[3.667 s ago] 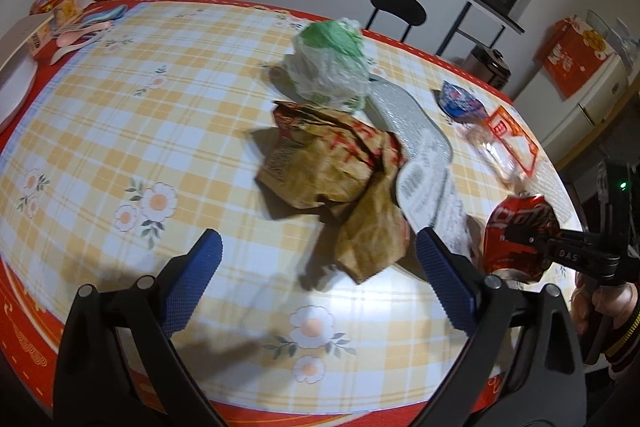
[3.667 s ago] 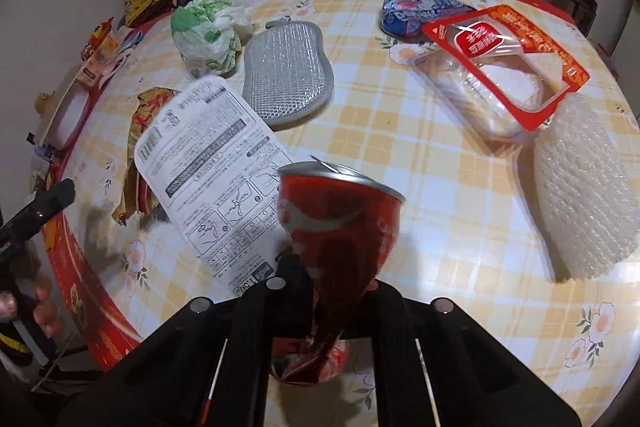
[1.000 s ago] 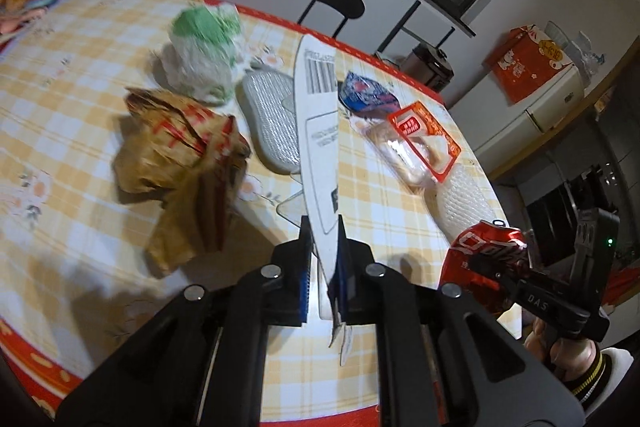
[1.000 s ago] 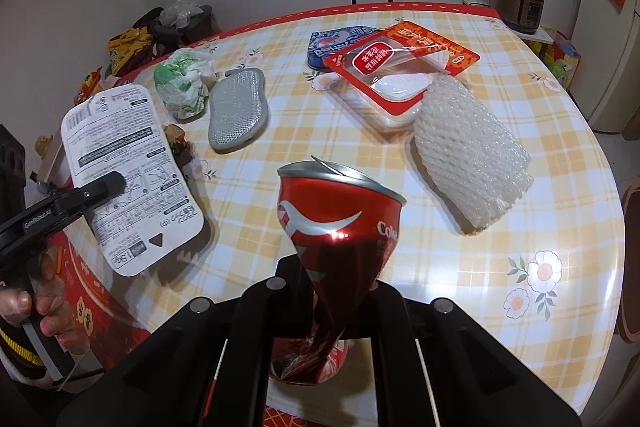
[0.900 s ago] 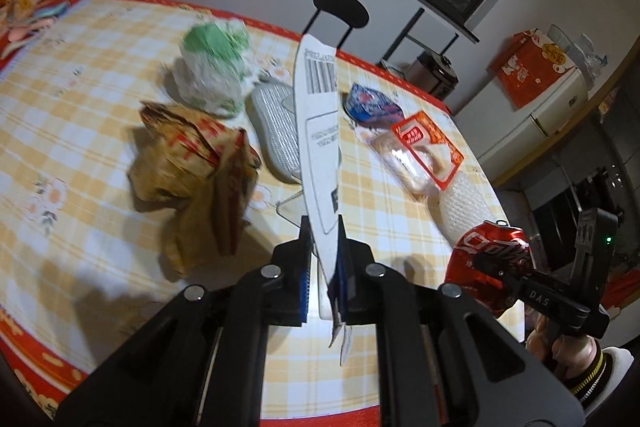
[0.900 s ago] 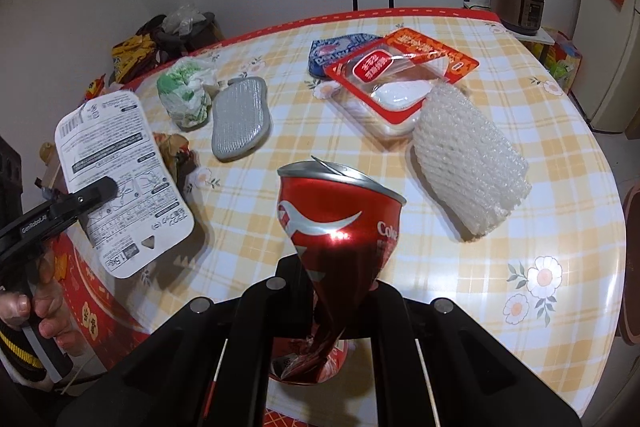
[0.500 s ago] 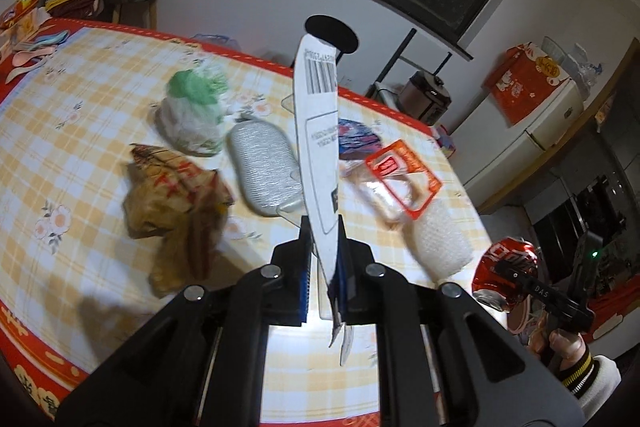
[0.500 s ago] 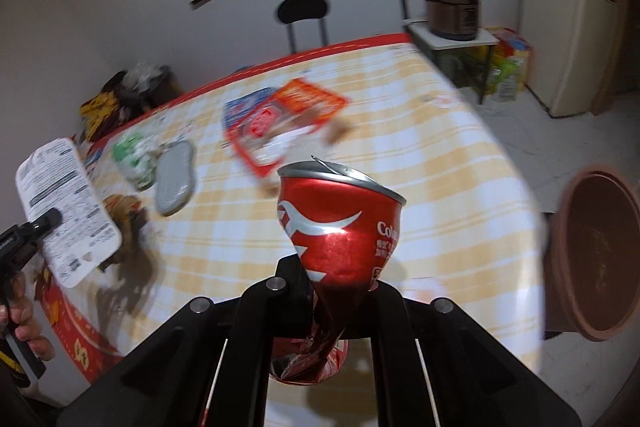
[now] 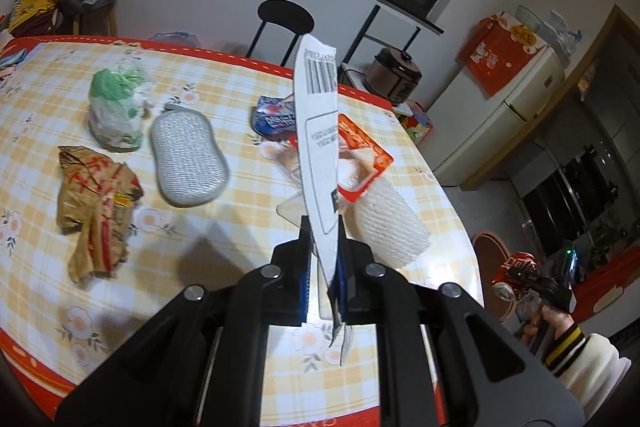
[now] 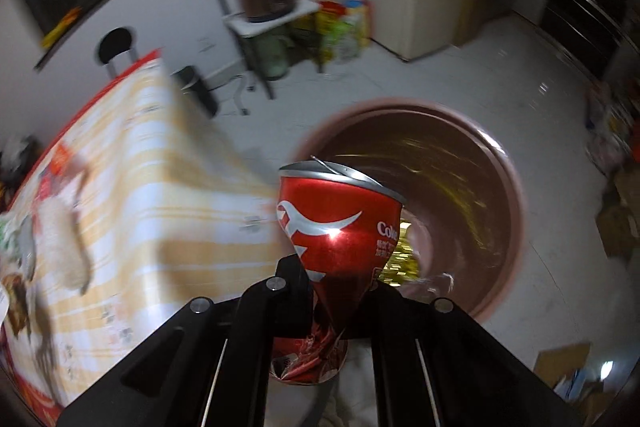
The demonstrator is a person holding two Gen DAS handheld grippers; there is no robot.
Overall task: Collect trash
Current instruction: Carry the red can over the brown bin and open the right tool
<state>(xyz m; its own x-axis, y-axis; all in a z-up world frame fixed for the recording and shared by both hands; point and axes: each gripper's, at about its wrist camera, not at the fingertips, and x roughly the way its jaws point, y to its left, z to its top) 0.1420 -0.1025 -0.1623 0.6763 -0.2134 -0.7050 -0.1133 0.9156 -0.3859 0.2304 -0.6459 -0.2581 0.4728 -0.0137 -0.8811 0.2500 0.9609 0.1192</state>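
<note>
My left gripper (image 9: 323, 267) is shut on a white card package backing (image 9: 318, 147) with a barcode, held edge-on above the table. My right gripper (image 10: 334, 291) is shut on a crushed red cola can (image 10: 338, 219), held off the table's right side over a brown round bin (image 10: 500, 195) on the floor. In the left wrist view the can (image 9: 514, 273) and the bin (image 9: 486, 247) show at the lower right. Trash on the checked table (image 9: 240, 203): a brown paper bag (image 9: 94, 195), a green-white plastic bag (image 9: 116, 103), a grey pad (image 9: 188, 155), a blue wrapper (image 9: 274, 117), a red-edged clear tray (image 9: 360, 159) and white foam netting (image 9: 386, 223).
A black chair (image 9: 286, 21) stands behind the table. A rice cooker (image 9: 394, 73) sits on a small stand, a fridge (image 9: 500, 107) at the right. The floor around the bin is bare tile, with cardboard (image 10: 618, 223) at the right. The right wrist view is blurred by motion.
My right gripper has swung right off the table with the can and now hangs over the brown bin. My left gripper has lifted the white card higher above the table.
</note>
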